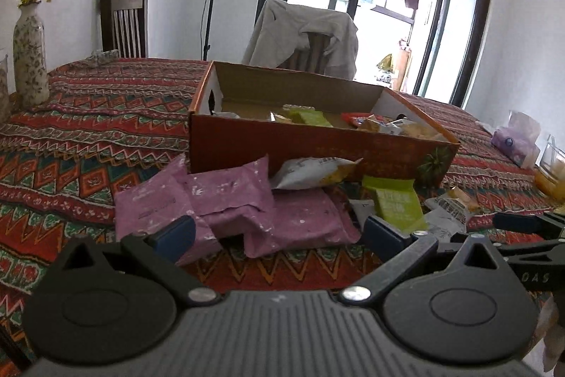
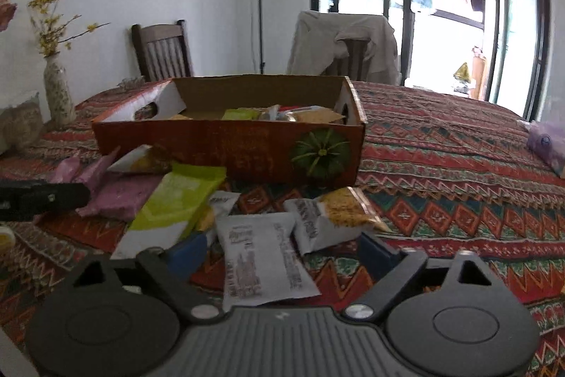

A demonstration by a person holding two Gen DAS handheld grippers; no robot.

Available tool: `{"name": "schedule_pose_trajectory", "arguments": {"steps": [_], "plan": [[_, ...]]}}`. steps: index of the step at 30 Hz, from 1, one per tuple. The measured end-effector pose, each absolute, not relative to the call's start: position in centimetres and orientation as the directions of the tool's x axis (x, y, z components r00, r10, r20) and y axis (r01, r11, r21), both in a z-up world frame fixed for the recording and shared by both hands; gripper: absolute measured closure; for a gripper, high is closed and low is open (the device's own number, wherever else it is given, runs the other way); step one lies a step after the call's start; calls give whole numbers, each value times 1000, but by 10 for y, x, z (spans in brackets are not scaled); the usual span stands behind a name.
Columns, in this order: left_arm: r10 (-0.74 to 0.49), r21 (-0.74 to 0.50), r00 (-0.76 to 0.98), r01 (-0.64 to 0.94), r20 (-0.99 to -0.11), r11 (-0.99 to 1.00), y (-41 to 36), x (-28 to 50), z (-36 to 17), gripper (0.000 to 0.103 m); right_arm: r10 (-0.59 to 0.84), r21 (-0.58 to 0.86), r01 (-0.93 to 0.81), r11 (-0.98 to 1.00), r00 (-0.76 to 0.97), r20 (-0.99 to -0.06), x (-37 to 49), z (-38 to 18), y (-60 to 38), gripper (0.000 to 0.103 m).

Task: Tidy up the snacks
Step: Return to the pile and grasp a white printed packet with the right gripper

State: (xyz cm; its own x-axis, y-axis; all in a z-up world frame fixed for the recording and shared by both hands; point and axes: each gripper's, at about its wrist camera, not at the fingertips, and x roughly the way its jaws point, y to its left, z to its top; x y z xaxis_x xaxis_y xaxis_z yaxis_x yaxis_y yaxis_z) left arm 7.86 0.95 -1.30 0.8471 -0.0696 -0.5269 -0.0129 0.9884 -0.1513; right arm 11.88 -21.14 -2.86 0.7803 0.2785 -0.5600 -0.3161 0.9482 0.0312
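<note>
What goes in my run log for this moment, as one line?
left gripper: open over purple packets | right gripper: open around white packet | box: partly filled

The near wall of the orange cardboard box (image 1: 317,147) hides the lower parts of the snack packets inside, so only their tops show. The print on the white snack packet (image 2: 263,262) is too blurred to read. The purple tissue pack (image 2: 549,145) at the far right is cut off by the picture's edge, as is the glass cup of yellow liquid (image 1: 551,170). A white-and-yellow packet (image 1: 312,172) partly covers the purple packets (image 1: 226,200) beneath it.
</note>
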Motion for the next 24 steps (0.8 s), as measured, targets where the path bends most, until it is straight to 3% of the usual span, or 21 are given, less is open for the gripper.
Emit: {"name": "schedule_pose_trajectory", "arguments": {"steps": [6,14,17,24], "plan": [[-71,-145,846,-8,-528,989,4,79,-14,0,292,36,-337,941,750,-594,129,-36,-206,38],[-71,-145,847,-6,-527,989,4,79,-14,0,300,56,-344,937,717,-629,142,-46,-203,45],[-71,-145,847,-7,-527,989,4,79,-15,0,309,57,-351,934,719,-622,140,-45,-203,59],[-54,-141,855,-23,-516,990,10,77,-12,0,305,61,-331,942,763,-570,132,-35,-209,63]]}}
